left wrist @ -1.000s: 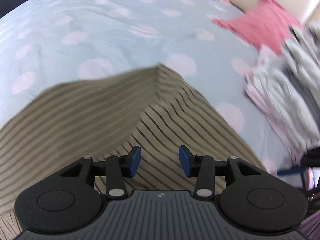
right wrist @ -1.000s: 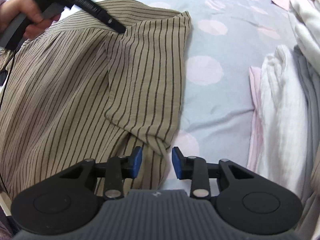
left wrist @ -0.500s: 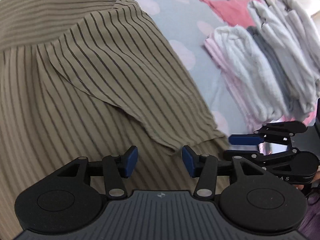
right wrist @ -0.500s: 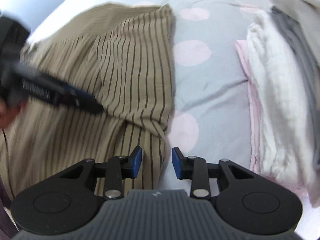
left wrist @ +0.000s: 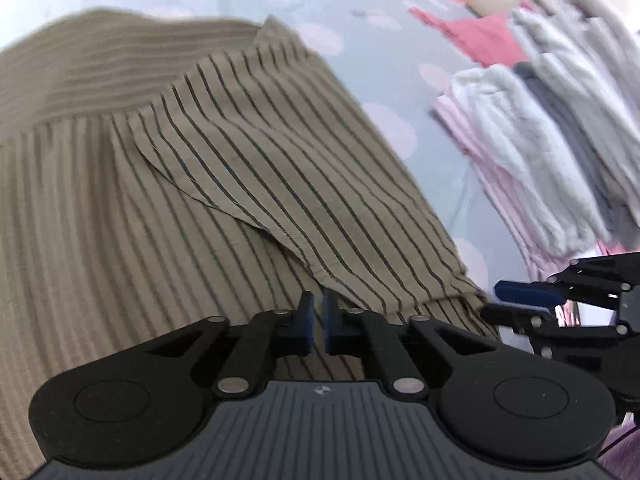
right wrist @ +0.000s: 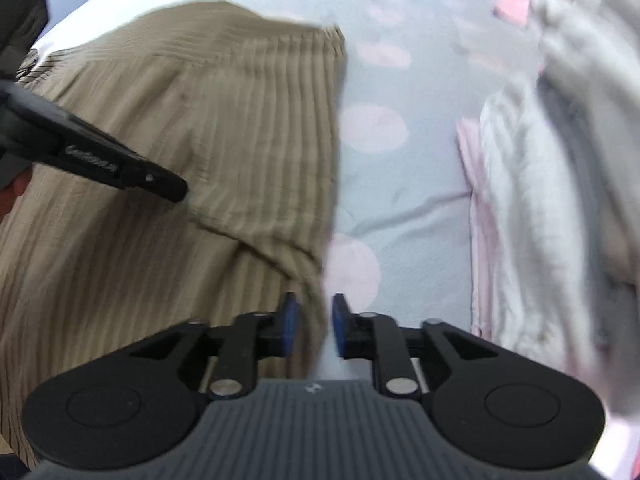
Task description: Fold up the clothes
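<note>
Striped tan clothing [left wrist: 168,216] is spread over a pale blue bedsheet with pink dots [left wrist: 384,60], and both hand-held grippers are set at its near edge. In the left wrist view the left gripper [left wrist: 319,322] is seen at 6 o'clock with its jaws closing to a narrow slit; the hemmed corner of a folded-over flap of the garment lies just at the blue pads [left wrist: 306,320], though whether cloth is actually pinched there cannot be told. From that corner the flap runs up toward 11 o'clock across the flat body of the garment. The right gripper [left wrist: 516,300] is seen at 4 o'clock in the same view, just beside the garment's right edge. In the blurred right wrist view the right gripper [right wrist: 312,326] is shown with its jaws closing and a gap still between them; the garment's edge lies in that gap, not visibly pressed by the pads. The left gripper [right wrist: 176,188] is seen there at 9 o'clock, its tip against the cloth. A stack of folded white, grey and pink laundry [left wrist: 540,148] is seen at 3 o'clock, apart from the garment, and a coral-pink item [left wrist: 476,32] lies at 1 o'clock.
</note>
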`<action>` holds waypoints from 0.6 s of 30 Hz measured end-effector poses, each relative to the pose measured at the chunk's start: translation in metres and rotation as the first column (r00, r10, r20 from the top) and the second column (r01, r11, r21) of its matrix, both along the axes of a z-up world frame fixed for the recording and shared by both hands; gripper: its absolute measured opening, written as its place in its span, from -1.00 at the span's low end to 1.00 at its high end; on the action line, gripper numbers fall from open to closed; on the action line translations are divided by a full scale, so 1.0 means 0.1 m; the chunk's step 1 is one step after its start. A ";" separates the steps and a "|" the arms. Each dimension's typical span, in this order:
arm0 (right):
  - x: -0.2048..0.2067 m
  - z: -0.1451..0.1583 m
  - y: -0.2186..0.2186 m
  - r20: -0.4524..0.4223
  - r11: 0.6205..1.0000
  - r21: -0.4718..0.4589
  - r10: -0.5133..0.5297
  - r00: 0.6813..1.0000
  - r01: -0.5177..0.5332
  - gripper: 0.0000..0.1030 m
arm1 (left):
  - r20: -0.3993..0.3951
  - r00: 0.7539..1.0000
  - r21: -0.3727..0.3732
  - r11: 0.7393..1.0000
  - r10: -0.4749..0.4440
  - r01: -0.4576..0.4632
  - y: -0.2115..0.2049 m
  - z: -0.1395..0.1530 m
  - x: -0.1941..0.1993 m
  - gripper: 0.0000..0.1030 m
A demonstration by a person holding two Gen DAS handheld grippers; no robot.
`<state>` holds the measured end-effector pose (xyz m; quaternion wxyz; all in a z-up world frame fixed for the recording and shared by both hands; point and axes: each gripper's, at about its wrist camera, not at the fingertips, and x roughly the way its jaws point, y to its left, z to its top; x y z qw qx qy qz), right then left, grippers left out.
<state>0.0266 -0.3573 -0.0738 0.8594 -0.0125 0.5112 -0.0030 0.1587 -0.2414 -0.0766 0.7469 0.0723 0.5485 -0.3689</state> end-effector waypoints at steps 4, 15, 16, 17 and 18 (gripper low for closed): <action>-0.29 0.13 0.50 0.080 0.996 -0.072 0.052 0.995 -0.047 -0.38 | 0.091 0.996 -0.009 1.000 0.008 -0.007 0.47 0.28 -0.17 -0.60; -0.48 0.05 1.27 0.121 0.999 -0.008 0.053 0.991 -0.052 -0.14 | 0.186 0.952 0.050 0.966 0.242 -0.255 2.26 0.77 -0.45 -0.59; -0.48 0.05 1.33 0.122 0.998 -0.008 0.056 0.991 -0.055 -0.14 | 0.191 0.942 0.050 0.955 0.277 -0.291 2.43 0.79 -0.44 -0.59; -0.50 0.08 1.38 0.124 0.998 -0.016 0.060 0.990 -0.059 -0.15 | 0.196 0.930 0.049 0.944 0.312 -0.327 2.61 0.80 -0.43 -0.59; -0.48 0.09 1.44 0.128 0.998 -0.025 0.066 0.990 -0.064 -0.15 | 0.201 0.916 0.049 0.931 0.346 -0.363 2.78 0.82 -0.42 -0.59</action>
